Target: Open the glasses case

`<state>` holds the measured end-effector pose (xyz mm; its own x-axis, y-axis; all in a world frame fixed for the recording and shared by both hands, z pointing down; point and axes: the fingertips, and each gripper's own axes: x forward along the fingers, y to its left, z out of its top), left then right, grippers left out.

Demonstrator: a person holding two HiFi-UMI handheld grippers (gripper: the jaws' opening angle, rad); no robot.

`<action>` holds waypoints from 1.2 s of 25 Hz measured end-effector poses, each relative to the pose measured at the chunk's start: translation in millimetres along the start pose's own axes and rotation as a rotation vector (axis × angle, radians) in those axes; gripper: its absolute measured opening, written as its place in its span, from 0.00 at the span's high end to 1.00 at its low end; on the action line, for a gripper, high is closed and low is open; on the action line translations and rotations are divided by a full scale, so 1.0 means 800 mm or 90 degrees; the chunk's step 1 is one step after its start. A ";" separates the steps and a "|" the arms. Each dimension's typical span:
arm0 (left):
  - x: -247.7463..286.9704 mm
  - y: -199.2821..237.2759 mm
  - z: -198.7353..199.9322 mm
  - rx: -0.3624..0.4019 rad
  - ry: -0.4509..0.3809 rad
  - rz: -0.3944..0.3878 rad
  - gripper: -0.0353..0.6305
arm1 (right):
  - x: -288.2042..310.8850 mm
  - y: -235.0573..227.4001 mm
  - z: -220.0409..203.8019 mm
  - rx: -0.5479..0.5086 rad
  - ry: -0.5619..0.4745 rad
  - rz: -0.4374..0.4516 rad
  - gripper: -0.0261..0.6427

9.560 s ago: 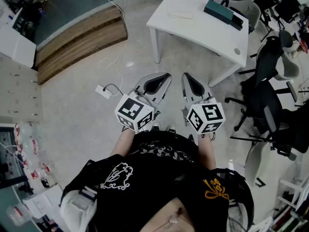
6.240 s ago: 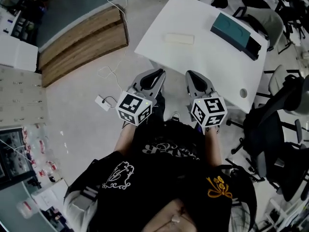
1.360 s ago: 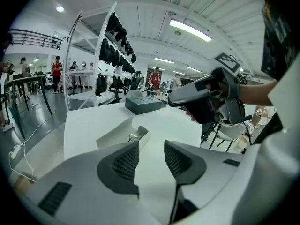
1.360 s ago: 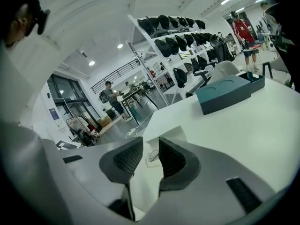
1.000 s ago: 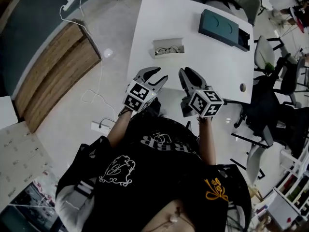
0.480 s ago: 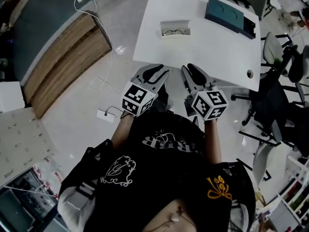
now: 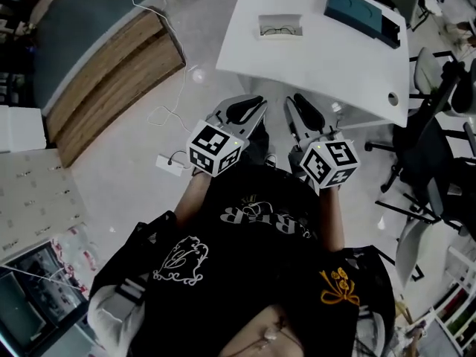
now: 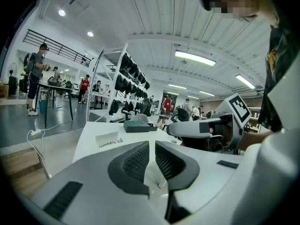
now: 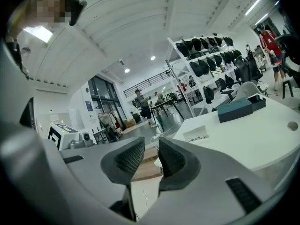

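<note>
A person stood back from a white counter (image 7: 327,65), holding both tools over the floor, well apart from the work. The left hand-held gripper (image 8: 152,149) was closing, with only a slim gap between its pads and nothing in it. The right hand-held gripper (image 9: 151,146) was closing too, with a wider gap, also empty.

The glasses case (image 7: 280,27) lay on the far left part of the counter, well apart from a teal box (image 7: 363,13). It looked pale and small, apparently already lying open with a pair of glasses inside.

The case would likely be light and stiff-shelled, and smooth enough to slide if pushed. The glasses would be fragile. The base's long edge seemed the best place to hold.

Its long axis ran left to right in the head view, its open face upward.
</note>
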<state>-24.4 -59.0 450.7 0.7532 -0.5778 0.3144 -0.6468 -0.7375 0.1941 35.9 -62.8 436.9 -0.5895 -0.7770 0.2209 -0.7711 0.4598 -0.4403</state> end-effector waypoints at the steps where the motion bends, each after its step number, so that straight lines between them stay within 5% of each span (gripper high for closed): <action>1: -0.004 -0.004 0.001 0.000 -0.003 -0.001 0.87 | -0.004 0.005 0.000 0.000 -0.005 0.003 0.82; 12: -0.034 -0.052 0.011 0.027 -0.036 -0.013 0.87 | -0.058 0.034 0.011 -0.007 -0.072 0.012 0.94; 30: -0.067 -0.077 0.010 0.033 -0.062 -0.007 0.87 | -0.068 0.070 0.004 -0.062 -0.041 0.030 0.94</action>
<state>-23.5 14.7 414.4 0.7699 -0.5990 0.2201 -0.6333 -0.7597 0.1478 25.9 3.9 397.5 -0.6109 -0.7783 0.1449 -0.7650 0.5333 -0.3609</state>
